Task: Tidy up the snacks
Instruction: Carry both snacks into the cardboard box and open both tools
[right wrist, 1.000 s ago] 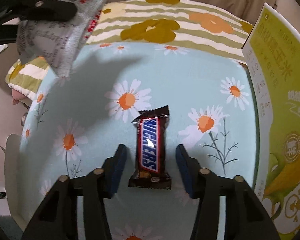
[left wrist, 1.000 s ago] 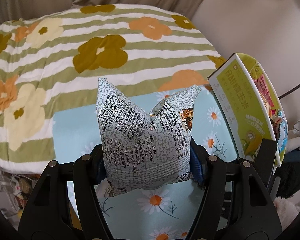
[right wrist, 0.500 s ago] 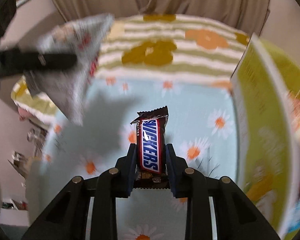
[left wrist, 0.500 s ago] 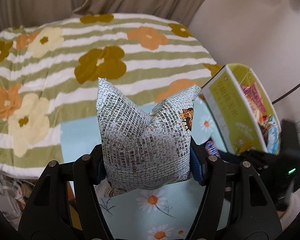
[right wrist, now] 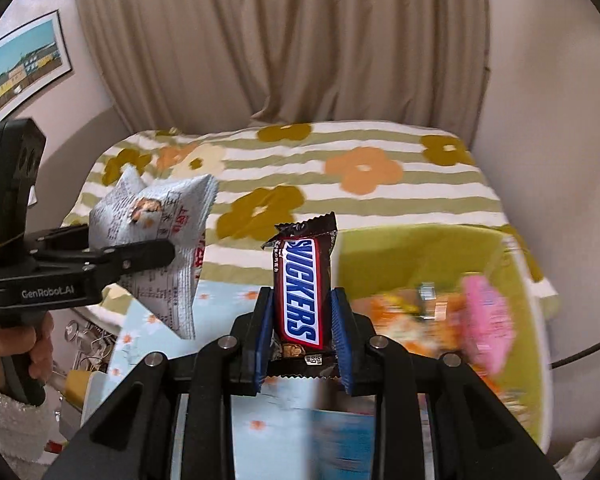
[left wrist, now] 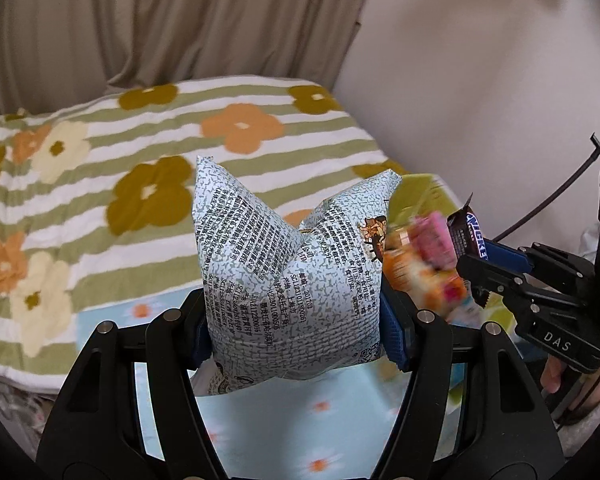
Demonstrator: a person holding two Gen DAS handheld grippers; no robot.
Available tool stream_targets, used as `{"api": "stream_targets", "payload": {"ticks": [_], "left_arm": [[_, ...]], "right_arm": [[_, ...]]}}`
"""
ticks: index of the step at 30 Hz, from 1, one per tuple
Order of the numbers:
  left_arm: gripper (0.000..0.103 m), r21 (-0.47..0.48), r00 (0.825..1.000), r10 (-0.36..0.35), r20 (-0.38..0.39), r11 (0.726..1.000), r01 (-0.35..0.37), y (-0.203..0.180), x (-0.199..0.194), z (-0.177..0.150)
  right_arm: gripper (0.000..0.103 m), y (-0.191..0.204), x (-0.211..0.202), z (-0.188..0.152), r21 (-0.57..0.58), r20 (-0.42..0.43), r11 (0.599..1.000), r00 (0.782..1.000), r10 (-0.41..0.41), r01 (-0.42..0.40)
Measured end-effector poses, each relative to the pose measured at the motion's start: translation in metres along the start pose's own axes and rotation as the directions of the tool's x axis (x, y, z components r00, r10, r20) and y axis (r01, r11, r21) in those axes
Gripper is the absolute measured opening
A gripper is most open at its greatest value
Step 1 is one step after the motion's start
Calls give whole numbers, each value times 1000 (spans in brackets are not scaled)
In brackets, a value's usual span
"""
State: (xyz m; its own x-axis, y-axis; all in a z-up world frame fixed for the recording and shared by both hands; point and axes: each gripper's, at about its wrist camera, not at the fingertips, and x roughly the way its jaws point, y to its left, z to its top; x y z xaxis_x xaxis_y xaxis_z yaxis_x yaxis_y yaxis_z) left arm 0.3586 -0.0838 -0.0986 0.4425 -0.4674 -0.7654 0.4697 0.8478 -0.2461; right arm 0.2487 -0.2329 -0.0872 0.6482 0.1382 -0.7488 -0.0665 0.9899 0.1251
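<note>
My left gripper (left wrist: pixel 296 320) is shut on a puffy white snack bag with black print (left wrist: pixel 288 280) and holds it above the daisy-print table (left wrist: pixel 300 420). The bag (right wrist: pixel 160 232) and left gripper (right wrist: pixel 140 256) also show at the left of the right wrist view. My right gripper (right wrist: pixel 302 340) is shut on a brown Snickers bar (right wrist: pixel 302 288), held upright in the air. That bar (left wrist: pixel 466 232) shows at the right of the left wrist view. A yellow-green box (right wrist: pixel 440 264) with several snacks inside, blurred, lies to the right, below the bar.
A bed with a striped floral quilt (left wrist: pixel 140 168) lies behind the table. Beige curtains (right wrist: pixel 280 40) and a white wall (left wrist: pixel 480 60) stand beyond. A framed picture (right wrist: pixel 20 68) hangs at the left. A black cable (left wrist: pixel 560 196) runs at the right.
My right gripper shut on the Snickers bar and lifted it off the table toward the box. My left gripper rose with the white bag.
</note>
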Motion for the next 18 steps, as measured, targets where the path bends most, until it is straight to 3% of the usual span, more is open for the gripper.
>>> {"api": "stream_targets", "payload": {"ticks": [7, 11, 13, 14, 16, 18], "left_arm": [[63, 6, 999, -26, -23, 1000, 26, -97, 57, 17], [65, -3, 998, -15, -67, 1000, 15, -134, 92, 22], [74, -18, 996, 8, -87, 1000, -9, -144, 106, 23], [88, -24, 995, 21, -95, 999, -23, -146, 111, 23], [103, -28, 994, 29, -107, 999, -33, -150, 115, 22], [103, -26, 993, 33, -111, 999, -36, -150, 111, 19]], "right_arm": [[26, -93, -24, -10, 38, 8, 999, 1000, -16, 15], [26, -129, -27, -15, 67, -3, 998, 1000, 0, 0], [26, -144, -26, -18, 78, -12, 997, 1000, 14, -13], [26, -148, -25, -19, 83, -15, 996, 1000, 19, -18], [26, -157, -25, -22, 96, -21, 995, 999, 35, -32], [26, -163, -23, -25, 109, -27, 993, 998, 54, -50]]}}
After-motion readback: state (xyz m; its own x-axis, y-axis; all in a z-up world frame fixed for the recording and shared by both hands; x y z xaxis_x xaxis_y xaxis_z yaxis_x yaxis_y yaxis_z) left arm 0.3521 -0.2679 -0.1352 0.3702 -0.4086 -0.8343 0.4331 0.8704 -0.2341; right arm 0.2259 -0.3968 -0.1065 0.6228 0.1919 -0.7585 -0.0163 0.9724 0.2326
